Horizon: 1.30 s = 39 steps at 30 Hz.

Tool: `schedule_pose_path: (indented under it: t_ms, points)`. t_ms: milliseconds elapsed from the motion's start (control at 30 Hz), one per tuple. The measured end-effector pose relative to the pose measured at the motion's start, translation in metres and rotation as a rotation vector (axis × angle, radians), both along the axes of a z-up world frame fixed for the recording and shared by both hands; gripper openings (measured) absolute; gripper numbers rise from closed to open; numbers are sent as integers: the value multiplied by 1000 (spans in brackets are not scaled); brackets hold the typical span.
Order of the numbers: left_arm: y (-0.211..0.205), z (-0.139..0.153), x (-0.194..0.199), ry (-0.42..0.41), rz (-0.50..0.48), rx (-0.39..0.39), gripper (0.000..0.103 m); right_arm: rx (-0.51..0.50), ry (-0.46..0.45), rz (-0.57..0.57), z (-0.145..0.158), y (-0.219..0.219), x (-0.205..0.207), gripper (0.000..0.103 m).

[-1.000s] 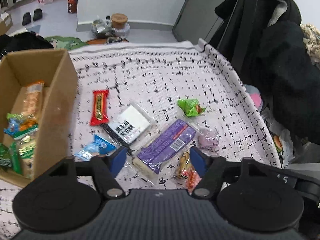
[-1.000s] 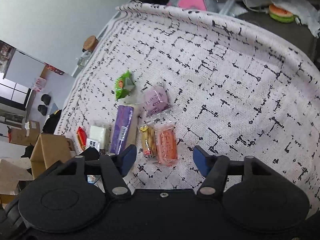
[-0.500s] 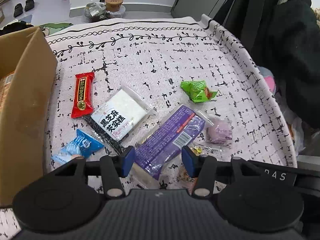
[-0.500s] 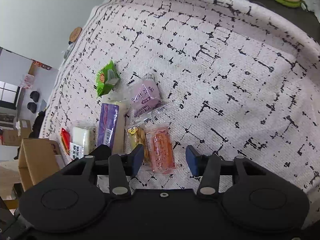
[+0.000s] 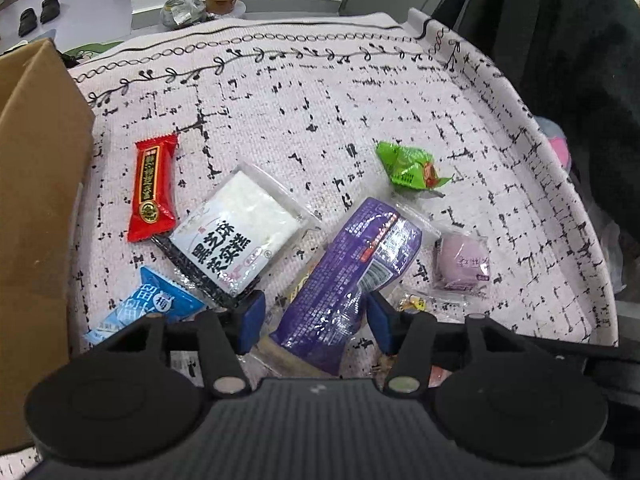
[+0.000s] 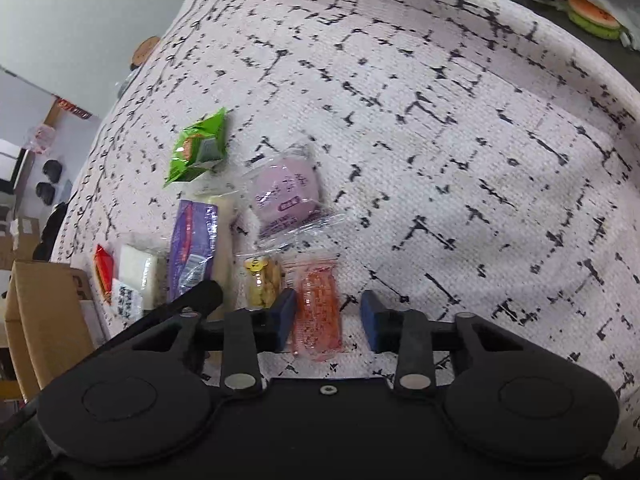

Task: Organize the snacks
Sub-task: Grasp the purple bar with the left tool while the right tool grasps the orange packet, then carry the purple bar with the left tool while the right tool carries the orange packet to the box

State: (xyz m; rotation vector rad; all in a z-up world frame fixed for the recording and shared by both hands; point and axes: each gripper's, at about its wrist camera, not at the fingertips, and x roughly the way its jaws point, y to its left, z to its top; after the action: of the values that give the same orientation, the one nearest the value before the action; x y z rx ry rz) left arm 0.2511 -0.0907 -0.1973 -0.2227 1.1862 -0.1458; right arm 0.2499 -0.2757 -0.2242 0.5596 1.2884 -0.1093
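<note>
Several snacks lie on a patterned cloth. My left gripper (image 5: 316, 320) is open, its fingers either side of the near end of a purple packet (image 5: 352, 276). Around it lie a white cake packet (image 5: 236, 236), a red bar (image 5: 154, 188), a blue packet (image 5: 148, 306), a green packet (image 5: 412, 166) and a lilac pastry (image 5: 462, 262). My right gripper (image 6: 328, 320) is open, its fingers straddling an orange packet (image 6: 318, 312). Beside it lie a yellow biscuit packet (image 6: 264, 280), the purple packet (image 6: 192, 248), the lilac pastry (image 6: 286, 192) and the green packet (image 6: 198, 148).
A cardboard box (image 5: 36, 200) stands at the left edge of the cloth; it also shows in the right wrist view (image 6: 44, 320). Dark clothing (image 5: 560, 40) hangs past the cloth's right edge. A burger-shaped toy (image 6: 594, 16) lies off the cloth.
Both grippers have come lower and closer to the snacks and their fingers have narrowed. The left now straddles the purple packet, the right the orange packet.
</note>
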Motion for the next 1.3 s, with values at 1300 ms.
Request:
schedule_pose_path:
  t_ms: [1300]
  points:
    - [31, 72, -62, -120, 98, -2, 27, 193, -236, 10, 53, 3, -37, 12]
